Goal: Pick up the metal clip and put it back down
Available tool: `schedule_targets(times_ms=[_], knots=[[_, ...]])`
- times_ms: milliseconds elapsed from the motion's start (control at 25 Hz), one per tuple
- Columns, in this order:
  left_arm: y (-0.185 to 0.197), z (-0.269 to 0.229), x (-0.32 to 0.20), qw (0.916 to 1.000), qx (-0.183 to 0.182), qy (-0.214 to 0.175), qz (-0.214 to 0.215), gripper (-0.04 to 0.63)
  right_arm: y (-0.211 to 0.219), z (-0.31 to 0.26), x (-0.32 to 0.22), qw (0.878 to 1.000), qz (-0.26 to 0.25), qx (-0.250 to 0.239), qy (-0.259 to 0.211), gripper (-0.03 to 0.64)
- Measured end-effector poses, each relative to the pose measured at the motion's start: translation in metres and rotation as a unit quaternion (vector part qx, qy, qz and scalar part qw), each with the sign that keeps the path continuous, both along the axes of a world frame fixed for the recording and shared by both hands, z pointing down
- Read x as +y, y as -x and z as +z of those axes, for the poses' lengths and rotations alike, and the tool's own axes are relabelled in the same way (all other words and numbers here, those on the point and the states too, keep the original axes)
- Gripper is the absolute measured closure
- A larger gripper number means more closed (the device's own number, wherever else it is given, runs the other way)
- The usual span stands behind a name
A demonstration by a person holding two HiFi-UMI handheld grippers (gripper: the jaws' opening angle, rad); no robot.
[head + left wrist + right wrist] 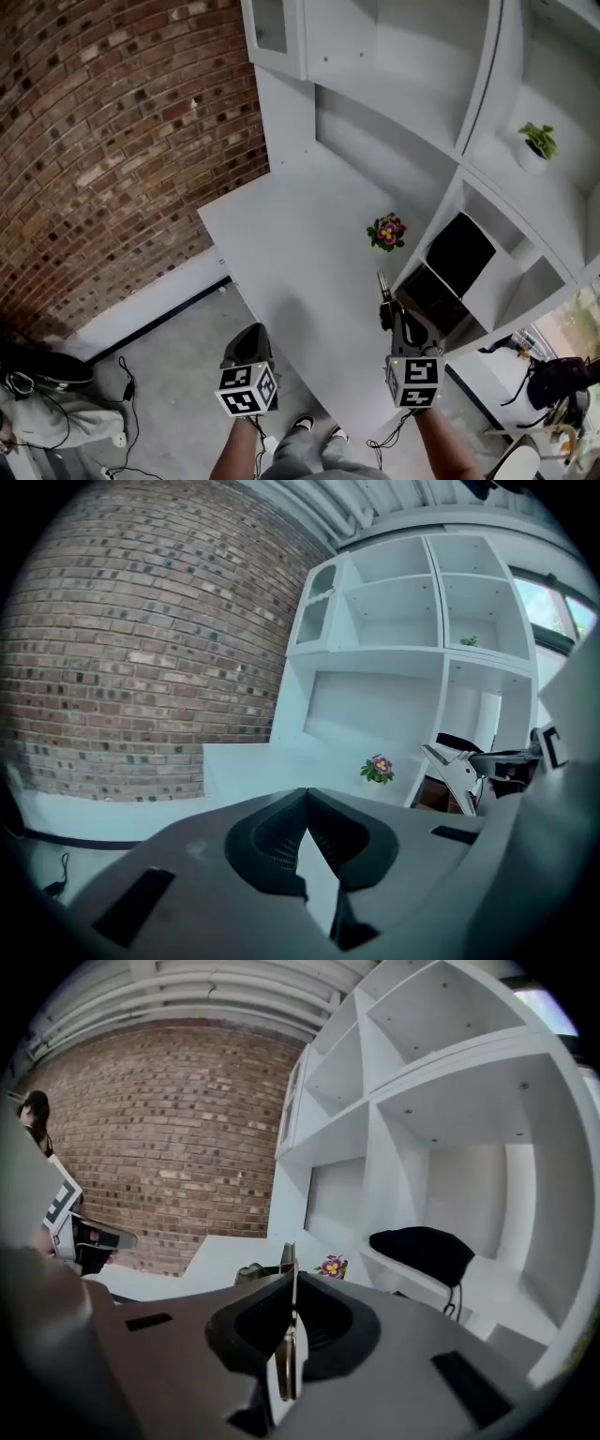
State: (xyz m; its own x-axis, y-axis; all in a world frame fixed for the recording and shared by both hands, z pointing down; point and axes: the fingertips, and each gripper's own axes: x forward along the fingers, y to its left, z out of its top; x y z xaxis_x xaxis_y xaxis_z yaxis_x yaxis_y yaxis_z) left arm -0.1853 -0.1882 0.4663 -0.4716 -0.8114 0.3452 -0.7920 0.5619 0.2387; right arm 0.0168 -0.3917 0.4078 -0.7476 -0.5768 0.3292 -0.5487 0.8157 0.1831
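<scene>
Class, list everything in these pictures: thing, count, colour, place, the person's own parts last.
Clip: one, metal, in the right gripper.
Desk: one, white, centre.
Shelves: one unit, white, behind the desk.
Flowers: one pot, pink, on the desk.
Plant: one, green, on a shelf.
Bag: one, black, in a cubby.
Wall: one, brick, left.
Left gripper: one, grey, shut, empty.
Right gripper: one, grey, shut on clip.

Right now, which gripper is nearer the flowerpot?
Right. The right gripper is over the desk near the flowerpot; the left gripper is off the desk's edge, farther.
</scene>
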Motion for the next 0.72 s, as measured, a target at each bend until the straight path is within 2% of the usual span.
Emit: schedule_targets(times_ms=[360, 720], knots=[[0.042, 0.040, 0.030, 0.9977, 0.006, 0.010, -0.067, 0.584, 0.066, 0.047, -0.037, 0.996, -0.045, 0.074, -0.024, 0.609], [0.055, 0.077, 0.034, 0.9969, 0.019, 0.009, -0.076, 0.584, 0.111, 0.088, -0.061, 0.986, -0.065, 0.129, -0.080, 0.609]])
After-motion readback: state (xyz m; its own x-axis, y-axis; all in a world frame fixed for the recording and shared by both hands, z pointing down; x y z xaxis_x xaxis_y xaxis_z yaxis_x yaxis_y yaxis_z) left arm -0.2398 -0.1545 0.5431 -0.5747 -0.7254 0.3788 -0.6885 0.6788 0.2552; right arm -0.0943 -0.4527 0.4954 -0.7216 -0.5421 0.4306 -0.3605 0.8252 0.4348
